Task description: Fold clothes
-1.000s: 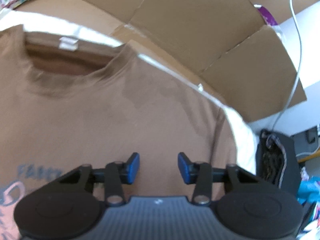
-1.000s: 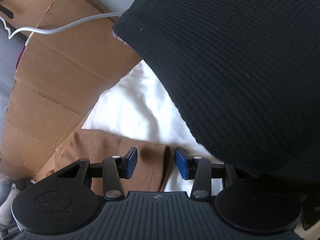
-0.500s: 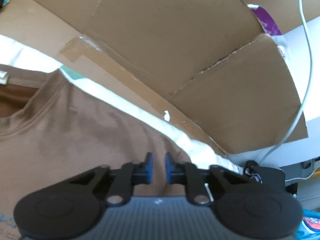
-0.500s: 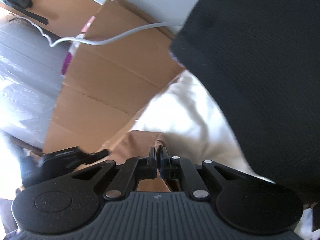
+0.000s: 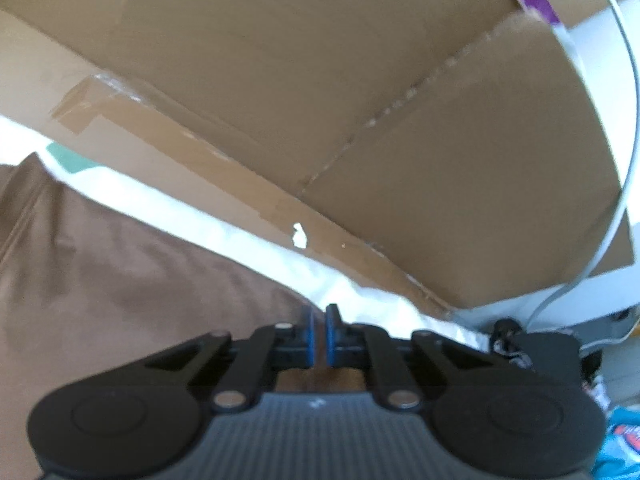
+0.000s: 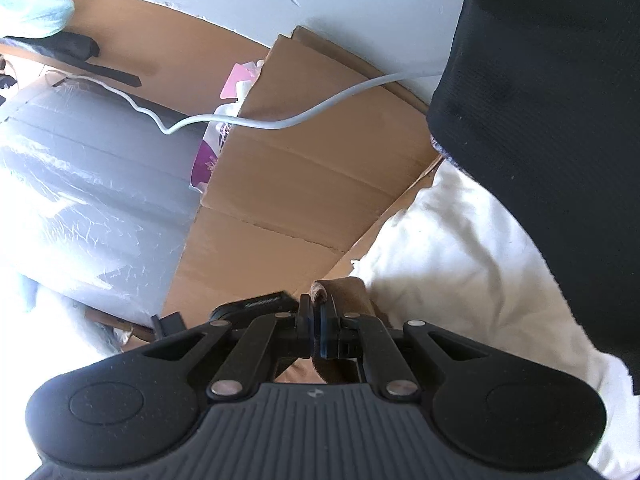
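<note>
**Student:** Where does the garment lie in this figure?

**Instructor:** The brown T-shirt (image 5: 120, 280) spreads over the white sheet (image 5: 248, 236), filling the lower left of your left wrist view. Its upper edge runs diagonally down toward your left gripper (image 5: 319, 334). In the right wrist view only a small fold of the same brown cloth (image 6: 344, 292) shows, standing up just above the pads.

**Student:** How do the tongs stand?

**Instructor:** Your left gripper's blue pads are drawn almost together at the shirt's edge, with brown cloth showing just behind and below them; you are pinching the fabric there. Your right gripper (image 6: 317, 320) is closed tight, its pads clamped on the brown fold, which pokes out above the fingertips.

**Student:** And the surroundings?

**Instructor:** Beyond the sheet, flattened cardboard (image 5: 360, 100) leans as a backdrop, patched with brown tape (image 5: 104, 108). A white cable (image 6: 304, 116) crosses it in the right view. A dark ribbed sleeve (image 6: 552, 100) fills the upper right of that view, above the white sheet (image 6: 460, 264). To the left stands a grey plastic-wrapped bulk (image 6: 88, 184).
</note>
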Tool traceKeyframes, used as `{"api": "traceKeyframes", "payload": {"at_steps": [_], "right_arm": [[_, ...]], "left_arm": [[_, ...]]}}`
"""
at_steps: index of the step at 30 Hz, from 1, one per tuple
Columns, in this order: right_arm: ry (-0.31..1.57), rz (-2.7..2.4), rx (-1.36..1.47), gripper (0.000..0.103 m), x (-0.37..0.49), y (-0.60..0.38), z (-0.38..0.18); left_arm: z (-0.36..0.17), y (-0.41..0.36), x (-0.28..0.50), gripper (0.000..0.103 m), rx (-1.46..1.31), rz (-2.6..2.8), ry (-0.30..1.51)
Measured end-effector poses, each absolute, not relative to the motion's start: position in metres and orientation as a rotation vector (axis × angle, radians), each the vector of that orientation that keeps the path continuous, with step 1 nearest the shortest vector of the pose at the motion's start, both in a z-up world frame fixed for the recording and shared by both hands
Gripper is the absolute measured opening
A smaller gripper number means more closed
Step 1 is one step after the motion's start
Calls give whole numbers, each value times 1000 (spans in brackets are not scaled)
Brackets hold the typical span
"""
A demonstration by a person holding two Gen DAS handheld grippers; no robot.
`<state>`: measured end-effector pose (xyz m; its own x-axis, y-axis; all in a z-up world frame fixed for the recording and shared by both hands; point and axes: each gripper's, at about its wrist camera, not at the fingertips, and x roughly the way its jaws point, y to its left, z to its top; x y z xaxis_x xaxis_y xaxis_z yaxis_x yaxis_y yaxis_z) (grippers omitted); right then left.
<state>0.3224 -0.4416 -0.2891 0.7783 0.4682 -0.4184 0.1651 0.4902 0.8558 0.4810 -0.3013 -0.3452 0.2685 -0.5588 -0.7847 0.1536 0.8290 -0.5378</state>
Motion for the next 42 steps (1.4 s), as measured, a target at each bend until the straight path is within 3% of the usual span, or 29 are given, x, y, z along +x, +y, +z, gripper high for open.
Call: {"api": "traceKeyframes", "payload": {"at_steps": [13, 24, 42], "right_arm": [[657, 305, 1137, 0, 337, -428, -286], [641, 292, 1204, 0, 336, -431, -292], [654, 363, 1227, 0, 340, -416, -297]], "left_arm": [[-366, -301, 474, 3, -451, -448, 1242], [-336, -282, 480, 6, -414, -486, 1198], [-370, -293, 474, 6, -403, -460, 1241]]}}
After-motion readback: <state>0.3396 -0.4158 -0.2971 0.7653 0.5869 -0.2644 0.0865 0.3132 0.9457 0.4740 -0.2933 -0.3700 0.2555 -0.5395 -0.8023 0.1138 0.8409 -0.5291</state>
